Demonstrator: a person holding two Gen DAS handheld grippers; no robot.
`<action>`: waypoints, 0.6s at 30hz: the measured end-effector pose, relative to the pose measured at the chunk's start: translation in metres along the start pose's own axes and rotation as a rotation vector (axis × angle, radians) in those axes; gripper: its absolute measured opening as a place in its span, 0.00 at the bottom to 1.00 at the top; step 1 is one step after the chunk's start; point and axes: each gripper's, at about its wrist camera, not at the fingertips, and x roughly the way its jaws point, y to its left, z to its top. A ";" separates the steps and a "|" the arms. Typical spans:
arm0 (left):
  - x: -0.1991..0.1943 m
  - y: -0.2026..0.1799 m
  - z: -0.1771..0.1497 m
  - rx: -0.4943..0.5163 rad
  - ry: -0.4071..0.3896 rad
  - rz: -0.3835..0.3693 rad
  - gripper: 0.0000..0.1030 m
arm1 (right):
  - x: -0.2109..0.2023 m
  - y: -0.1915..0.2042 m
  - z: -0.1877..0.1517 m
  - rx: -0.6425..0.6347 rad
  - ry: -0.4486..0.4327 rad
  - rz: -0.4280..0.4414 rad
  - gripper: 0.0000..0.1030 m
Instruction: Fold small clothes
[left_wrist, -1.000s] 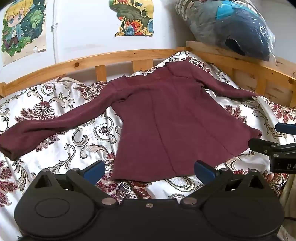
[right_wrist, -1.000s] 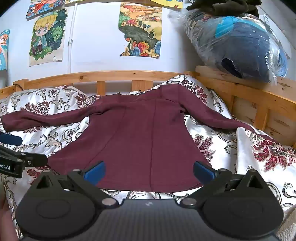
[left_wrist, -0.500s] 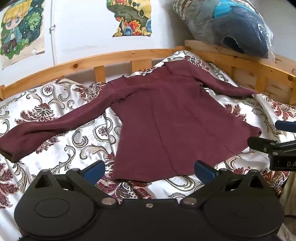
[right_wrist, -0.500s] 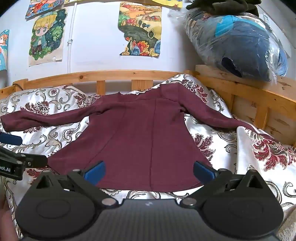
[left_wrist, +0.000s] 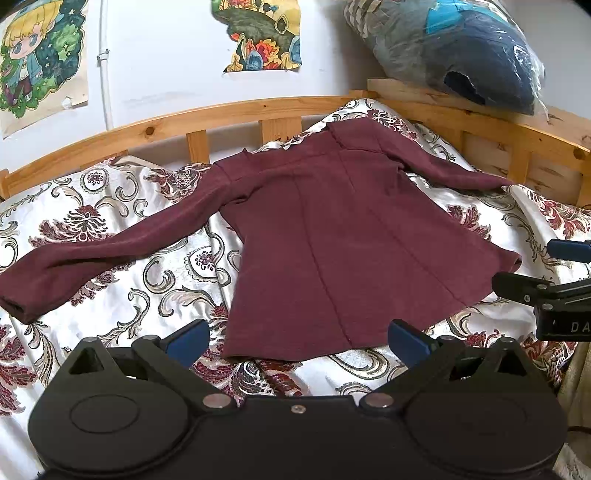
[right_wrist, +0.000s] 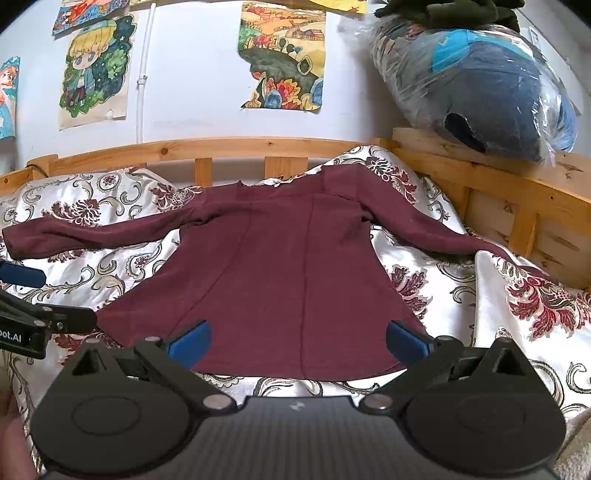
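Your left gripper (left_wrist: 297, 339) hovers low over the near edge of the bed, its blue-padded fingers (left_wrist: 188, 338) spread wide with nothing between them. Your right gripper (right_wrist: 297, 339) does the same, fingers (right_wrist: 404, 338) wide apart and empty. In the left wrist view the right gripper shows at 3 o'clock; in the right wrist view the left gripper shows at 9 o'clock.

The maroon long-sleeved top (left_wrist: 332, 243) lies flat on the floral bedspread (left_wrist: 110, 206), spread open with its hem toward you and its neckline toward the wooden bed rail (left_wrist: 221, 114) at 12 o'clock. In the left wrist view the hem sits just beyond your left fingers, a little to 1 o'clock, not touching them. One sleeve (left_wrist: 110, 247) stretches out toward 9 o'clock, its cuff lying on the bedspread at the left edge. The other sleeve (right_wrist: 436, 232) runs toward 2 o'clock and disappears behind a fold of the bedspread near the side rail. In the right wrist view your right fingers frame the hem, one pad over each side of it; you cannot tell whether they touch the cloth.

At 1 o'clock, resting on the side rail, sits a clear plastic bag (right_wrist: 480, 85) stuffed with dark blue and lighter blue fabric; what the pieces are cannot be made out. Colourful posters (right_wrist: 284, 59) hang on the white wall behind the bed.
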 end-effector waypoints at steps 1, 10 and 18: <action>0.000 0.000 0.000 0.000 0.000 0.001 0.99 | 0.000 -0.001 0.000 0.000 0.000 0.000 1.00; 0.000 -0.001 0.000 0.003 0.001 -0.002 0.99 | 0.000 0.000 0.000 0.001 0.001 0.001 1.00; 0.000 -0.001 0.000 0.004 0.001 -0.002 0.99 | 0.000 0.000 0.001 0.002 0.002 0.001 1.00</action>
